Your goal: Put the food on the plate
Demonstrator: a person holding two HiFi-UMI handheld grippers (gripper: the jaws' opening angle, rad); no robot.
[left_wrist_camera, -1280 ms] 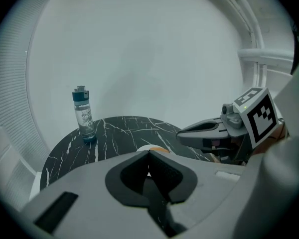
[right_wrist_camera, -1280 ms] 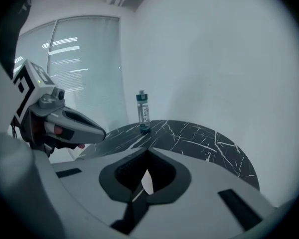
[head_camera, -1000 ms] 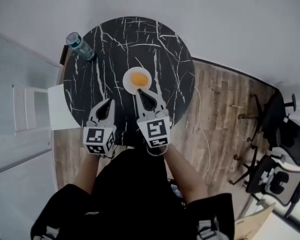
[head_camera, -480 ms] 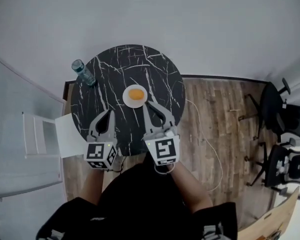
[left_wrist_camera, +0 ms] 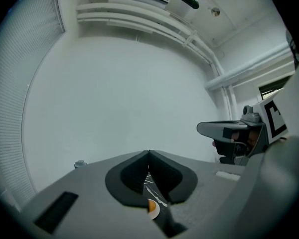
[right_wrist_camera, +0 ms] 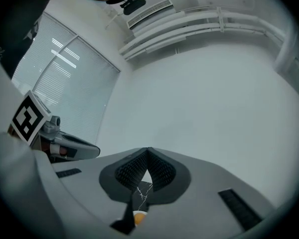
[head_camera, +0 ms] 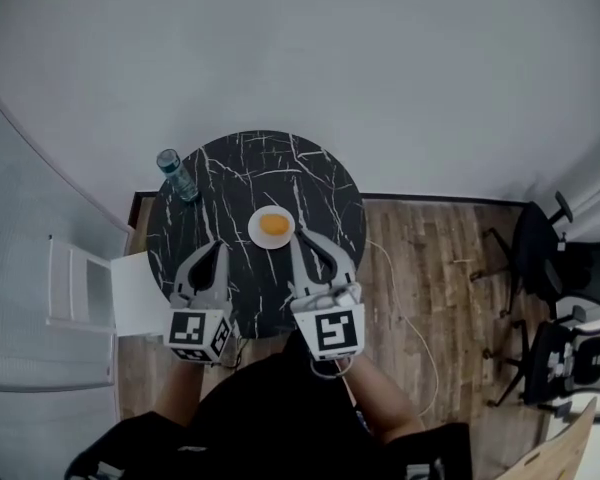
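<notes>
- My left gripper (left_wrist_camera: 149, 154) has its fingers pressed together at the tips, with nothing clamped between them.
- My right gripper (right_wrist_camera: 148, 152) is the same – ribbed pads meet at the tip and it is empty.
- The food (head_camera: 274, 225), a round orange piece, lies in the middle of the small white plate (head_camera: 256, 232).
- The plate sits near the centre of the round black marble table (head_camera: 250, 168).
- From the head view the food is ahead of both sets of fingertips and between the two grippers, nearer the right one.
- The right tips are near the plate's near rim – I cannot tell if they touch it.
- The left tips are well short of the plate, off to its left.
- In both gripper views the food shows only low down, through the gap under the closed jaws.
- A water bottle (head_camera: 177, 175) stands at the table's far left edge, well apart from the plate.
</notes>
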